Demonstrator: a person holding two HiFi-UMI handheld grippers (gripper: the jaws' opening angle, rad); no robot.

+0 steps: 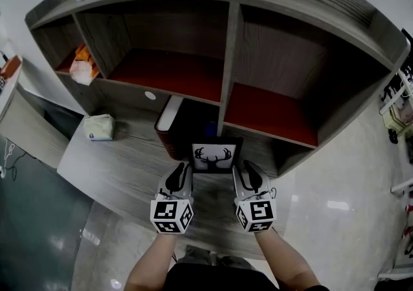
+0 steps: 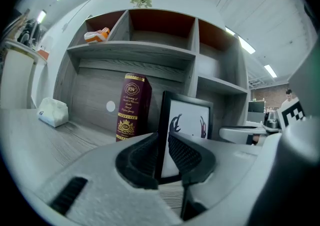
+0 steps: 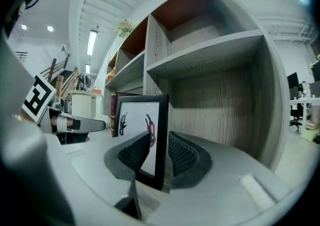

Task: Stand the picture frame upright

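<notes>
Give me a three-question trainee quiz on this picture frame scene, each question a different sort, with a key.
1. True or false: the picture frame lies flat on the desk.
2. Which tongs stand open around the frame's edge without pinching it? (A) left tongs (B) right tongs
3. Fill in: the burgundy thing standing behind the frame, towards its left, is a ____.

Key
1. False. It stands upright, with the antler print facing the person.
2. B. Its pads stand clear of the frame's right edge, while the left tongs pinch the left edge.
3. book
</notes>
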